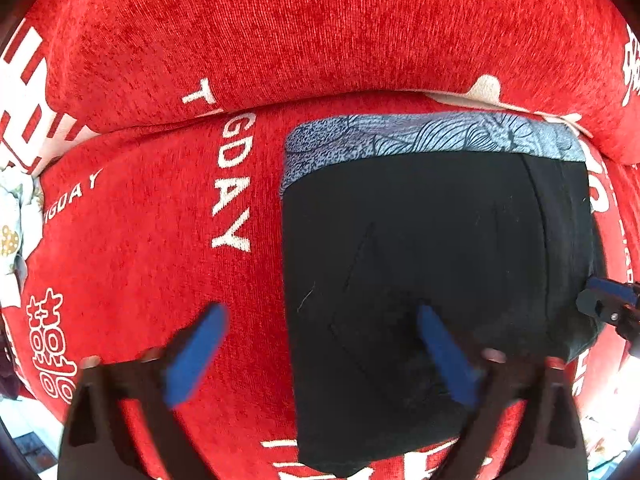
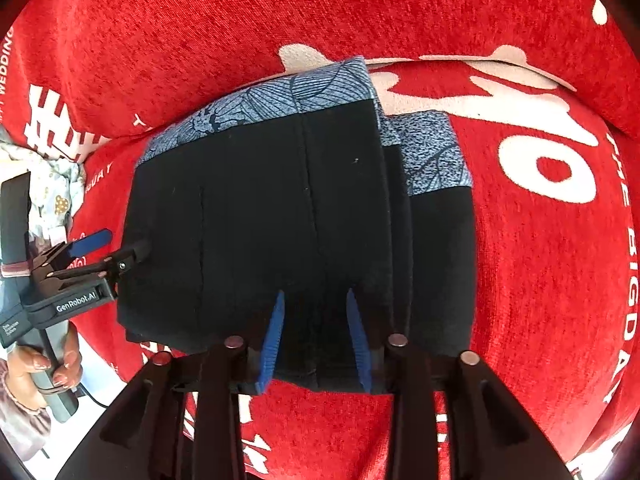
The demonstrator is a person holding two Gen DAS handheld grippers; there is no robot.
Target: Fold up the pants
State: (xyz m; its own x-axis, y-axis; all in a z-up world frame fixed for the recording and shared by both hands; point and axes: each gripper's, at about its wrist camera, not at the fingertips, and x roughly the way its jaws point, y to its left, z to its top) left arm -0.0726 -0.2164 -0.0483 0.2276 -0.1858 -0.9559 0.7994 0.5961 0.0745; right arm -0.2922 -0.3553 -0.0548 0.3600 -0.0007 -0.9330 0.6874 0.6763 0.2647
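The black pants (image 1: 420, 240) lie folded into a block on the red sofa seat (image 1: 140, 240), with a blue-grey patterned band (image 1: 420, 136) along the far edge. My left gripper (image 1: 322, 308) is wide open over the block's left edge, one blue finger above the red cover and the other above the black cloth. In the right wrist view the folded pants (image 2: 260, 220) fill the middle. My right gripper (image 2: 316, 293) hovers over their near edge, jaws partly apart, with flat black cloth showing between them. The left gripper (image 2: 116, 246) sits at the block's left side.
The red backrest cushion (image 1: 320, 32) with white lettering rises just behind the pants. A pale flowered cloth (image 2: 56, 192) lies off the seat's left end. A hand (image 2: 48, 364) holds the left gripper's handle. The seat's front edge runs close below the pants.
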